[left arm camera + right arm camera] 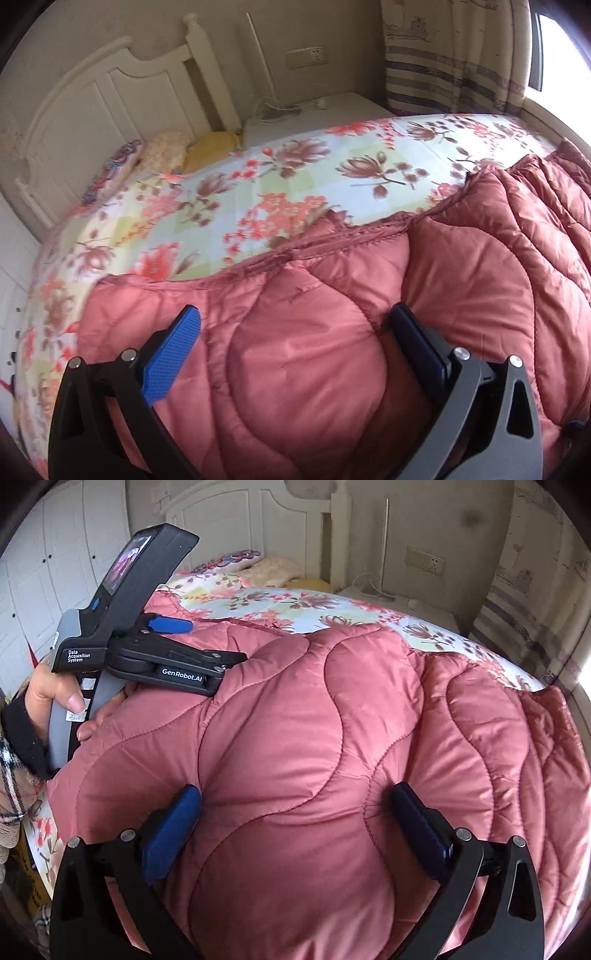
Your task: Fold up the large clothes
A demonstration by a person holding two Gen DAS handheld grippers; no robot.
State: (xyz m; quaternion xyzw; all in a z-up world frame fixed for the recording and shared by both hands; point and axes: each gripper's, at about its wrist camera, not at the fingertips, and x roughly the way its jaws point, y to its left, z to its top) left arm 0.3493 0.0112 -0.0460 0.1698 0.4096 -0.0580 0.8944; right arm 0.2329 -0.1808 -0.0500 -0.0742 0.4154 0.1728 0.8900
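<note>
A large pink quilted coat [314, 738] lies spread on a bed with a flowered sheet [229, 192]. In the right wrist view the coat fills the centre and the lower part of the frame, and in the left wrist view it covers the lower half and the right side, with its stitched edge running from the lower left up to the right.

The left gripper [293, 321] is wide open. Its two blue fingers [173, 354] stand far apart at the bottom of its own view, one on each side of a puffy section of the coat. I cannot tell if the pads touch the fabric. The same gripper is seen at the upper left of the right wrist view, lying flat over the far left part of the coat, held by a hand [55, 698] with a dark cuff and a checked sleeve.

The right gripper [295, 797] is also open wide. Its fingers [170, 834] are at the bottom of its view, left and right of a rounded quilted panel, and nothing is pinched between them.

At the top left of the left wrist view there is a white headboard [92, 110] with some pillows [166, 151] below it. A white bedside table [314, 114] stands at the top centre, under a wall socket [306, 57], and a striped curtain [454, 55] hangs at the upper right.
</note>
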